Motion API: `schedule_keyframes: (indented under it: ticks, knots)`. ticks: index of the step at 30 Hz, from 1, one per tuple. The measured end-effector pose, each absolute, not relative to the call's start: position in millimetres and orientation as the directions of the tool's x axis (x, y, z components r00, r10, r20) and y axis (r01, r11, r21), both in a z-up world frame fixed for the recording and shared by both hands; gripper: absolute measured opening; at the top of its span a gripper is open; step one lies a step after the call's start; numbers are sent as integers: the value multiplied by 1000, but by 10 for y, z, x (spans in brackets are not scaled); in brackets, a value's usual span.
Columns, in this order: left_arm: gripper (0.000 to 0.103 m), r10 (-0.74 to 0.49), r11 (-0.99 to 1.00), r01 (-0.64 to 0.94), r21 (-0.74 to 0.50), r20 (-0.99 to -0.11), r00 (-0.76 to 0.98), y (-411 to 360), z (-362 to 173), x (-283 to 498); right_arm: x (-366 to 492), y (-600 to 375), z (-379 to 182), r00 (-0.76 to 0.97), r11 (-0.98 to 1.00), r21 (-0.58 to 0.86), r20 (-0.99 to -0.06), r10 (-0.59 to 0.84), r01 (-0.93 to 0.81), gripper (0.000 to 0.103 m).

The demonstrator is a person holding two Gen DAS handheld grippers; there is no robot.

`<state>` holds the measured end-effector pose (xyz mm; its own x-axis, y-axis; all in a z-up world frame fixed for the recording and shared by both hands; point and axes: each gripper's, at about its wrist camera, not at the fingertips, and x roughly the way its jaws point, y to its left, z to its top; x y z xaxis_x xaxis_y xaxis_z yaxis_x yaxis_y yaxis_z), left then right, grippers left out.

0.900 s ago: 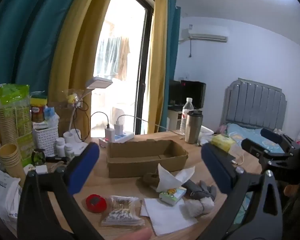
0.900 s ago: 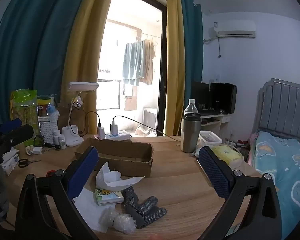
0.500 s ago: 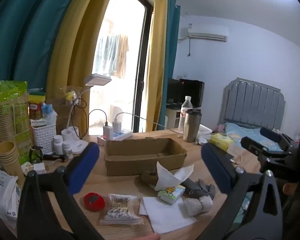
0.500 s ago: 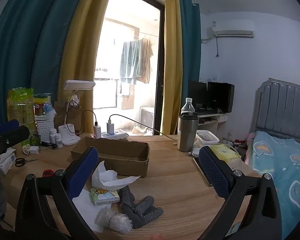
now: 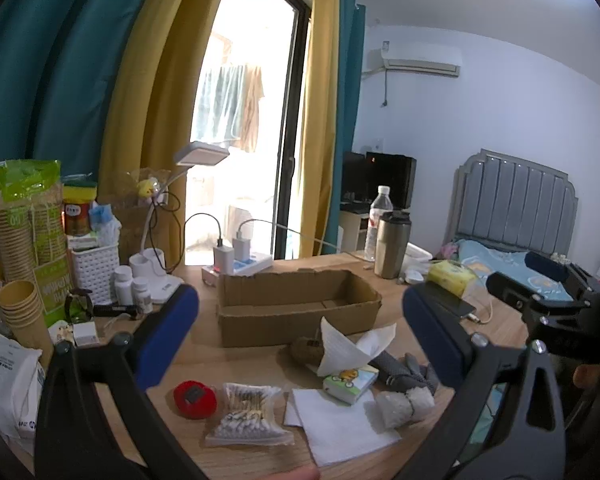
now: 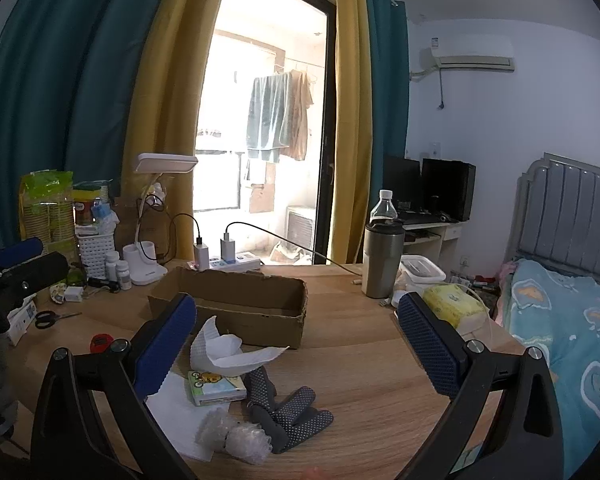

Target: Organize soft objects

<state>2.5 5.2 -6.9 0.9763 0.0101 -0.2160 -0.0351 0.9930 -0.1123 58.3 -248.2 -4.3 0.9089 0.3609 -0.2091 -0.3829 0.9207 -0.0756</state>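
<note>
1. Both views have shifted only slightly since the earlier frames: the table things sit a little lower and nearer in each, and nothing on the table has changed place.
2. Left gripper [image 5: 300,332] is spread wide, its blue pads holding nothing; right gripper [image 6: 296,340] is likewise wide apart and holds nothing. Both hang above the wooden table [image 6: 360,360].
3. An open cardboard box [image 5: 296,304] lies on the table behind the soft things; from both views its inside shows only bare cardboard.
4. Just in front of the box lie a tissue pack [image 6: 216,388] with a white tissue [image 6: 224,352] standing out of it, a grey dotted glove [image 6: 288,412] touching the pack's right side, and a bubble-wrap roll [image 6: 236,438] nearest the camera.
5. A flat white napkin [image 5: 340,428] lies under the pack's near edge; beside it are a bag of cotton swabs [image 5: 248,412] and a red round thing [image 5: 194,398].
6. Further back stand a steel tumbler [image 6: 382,260], a water bottle [image 6: 384,208], a desk lamp [image 6: 160,208], and a white basket [image 5: 94,272].
</note>
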Motion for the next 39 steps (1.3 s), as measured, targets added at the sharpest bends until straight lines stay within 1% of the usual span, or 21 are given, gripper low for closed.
schedule_keyframes:
  ticks: [18, 24, 39]
  knots:
    - [103, 12, 992, -40, -122, -221, 975, 44, -77, 48, 576, -2479, -51, 907, 920, -69, -209, 366, -387, 103]
    - [103, 8, 989, -43, -142, -239, 971, 62, -120, 80, 572, -2484, -55, 907, 919, -69, -210, 366, -387, 103]
    - [103, 6, 989, -41, -144, -236, 972, 73, -130, 70, 573, -2486, -51, 907, 921, -66, -211, 364, -385, 103]
